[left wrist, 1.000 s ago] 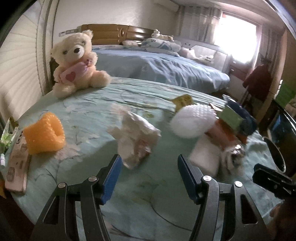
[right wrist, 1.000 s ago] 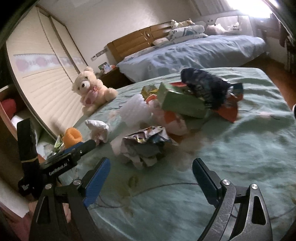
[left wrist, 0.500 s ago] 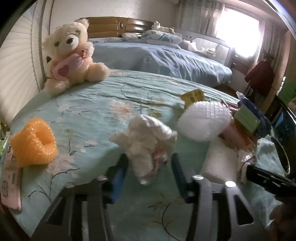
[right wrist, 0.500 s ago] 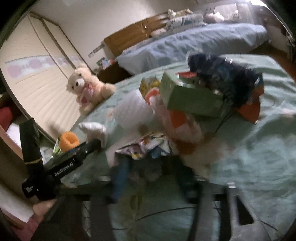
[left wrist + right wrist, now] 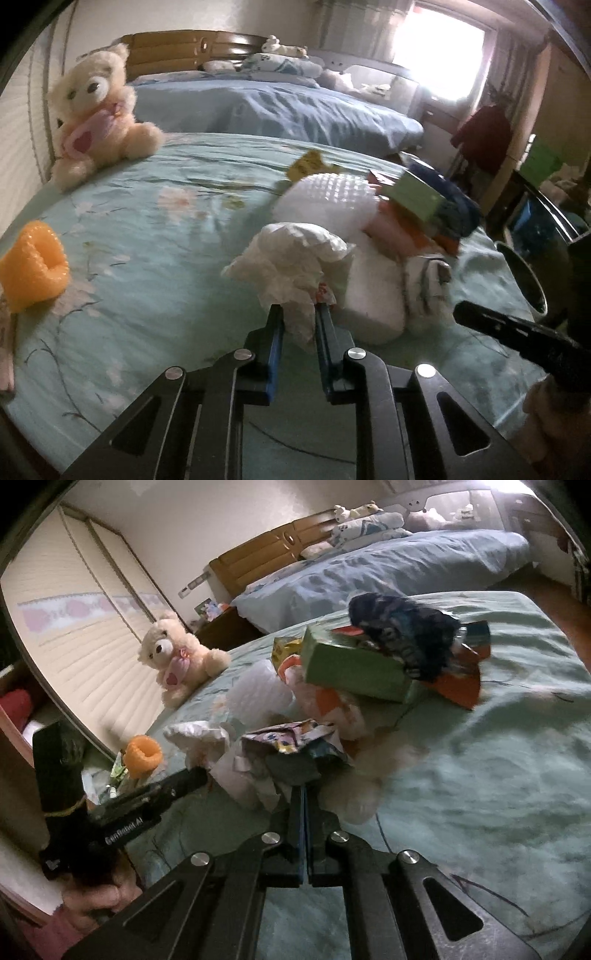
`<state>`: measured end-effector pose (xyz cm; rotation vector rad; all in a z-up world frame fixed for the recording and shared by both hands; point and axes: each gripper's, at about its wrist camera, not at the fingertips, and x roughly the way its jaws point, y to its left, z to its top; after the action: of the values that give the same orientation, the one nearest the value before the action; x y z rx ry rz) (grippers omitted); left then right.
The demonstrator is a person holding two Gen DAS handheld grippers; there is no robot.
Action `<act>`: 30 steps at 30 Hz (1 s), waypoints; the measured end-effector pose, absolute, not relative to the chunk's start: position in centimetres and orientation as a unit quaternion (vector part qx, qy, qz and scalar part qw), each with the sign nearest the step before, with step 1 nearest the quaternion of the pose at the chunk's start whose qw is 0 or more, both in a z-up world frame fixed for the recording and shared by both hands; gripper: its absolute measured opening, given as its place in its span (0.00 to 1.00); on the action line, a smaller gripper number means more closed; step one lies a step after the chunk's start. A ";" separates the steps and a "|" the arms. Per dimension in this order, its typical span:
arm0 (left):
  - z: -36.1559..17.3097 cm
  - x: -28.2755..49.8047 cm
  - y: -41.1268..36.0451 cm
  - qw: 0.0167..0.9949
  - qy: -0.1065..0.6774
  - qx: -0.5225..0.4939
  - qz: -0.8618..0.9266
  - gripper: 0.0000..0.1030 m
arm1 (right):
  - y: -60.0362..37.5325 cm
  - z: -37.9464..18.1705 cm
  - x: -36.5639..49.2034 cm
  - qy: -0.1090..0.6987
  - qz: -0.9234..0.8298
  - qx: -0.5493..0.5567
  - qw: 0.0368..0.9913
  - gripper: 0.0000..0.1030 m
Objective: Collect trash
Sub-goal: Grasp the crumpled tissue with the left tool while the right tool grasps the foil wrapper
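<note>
My left gripper is shut on a crumpled white tissue wad, which sits low over the light green bedspread. My right gripper is shut on a crumpled colourful foil wrapper, with its jaws almost touching. The tissue wad also shows in the right wrist view, left of the wrapper. Behind both lies a trash pile: white bubble wrap, a green box, a dark blue bag and orange packaging.
An orange foam net sleeve lies at the left. A cream teddy bear sits at the far left edge. A blue bed stands behind. A dark round bin rim shows at the right.
Both grippers moved forward and closed: the left onto the tissue wad, the right onto the foil wrapper. Both were open a second ago.
</note>
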<state>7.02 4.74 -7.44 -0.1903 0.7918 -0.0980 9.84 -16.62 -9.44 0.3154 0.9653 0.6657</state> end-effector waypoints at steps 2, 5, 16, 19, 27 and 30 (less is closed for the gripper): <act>-7.3 6.9 4.4 0.917 0.385 -0.096 -0.053 0.15 | -16.7 -9.2 9.9 0.456 0.312 0.152 0.820 0.15; -6.9 6.6 4.2 0.916 0.382 -0.105 -0.067 0.15 | -16.4 -8.7 9.8 0.445 0.315 0.151 0.825 0.61; -7.0 5.6 3.6 0.914 0.386 -0.100 -0.077 0.15 | -13.9 -9.9 11.0 0.452 0.300 0.124 0.831 0.46; -6.7 5.1 3.7 0.915 0.384 -0.100 -0.072 0.15 | -13.8 -10.2 10.7 0.454 0.304 0.117 0.829 0.14; -5.0 4.6 2.2 0.922 0.366 -0.087 -0.088 0.14 | -16.9 -8.7 9.4 0.434 0.303 0.131 0.838 0.11; -4.4 4.4 1.1 0.923 0.362 -0.083 -0.103 0.14 | -18.6 -7.9 8.8 0.426 0.298 0.139 0.843 0.11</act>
<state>4.40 1.07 -4.35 -0.1702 0.7422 -0.2123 8.83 -18.61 -7.93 0.2936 0.8994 0.6284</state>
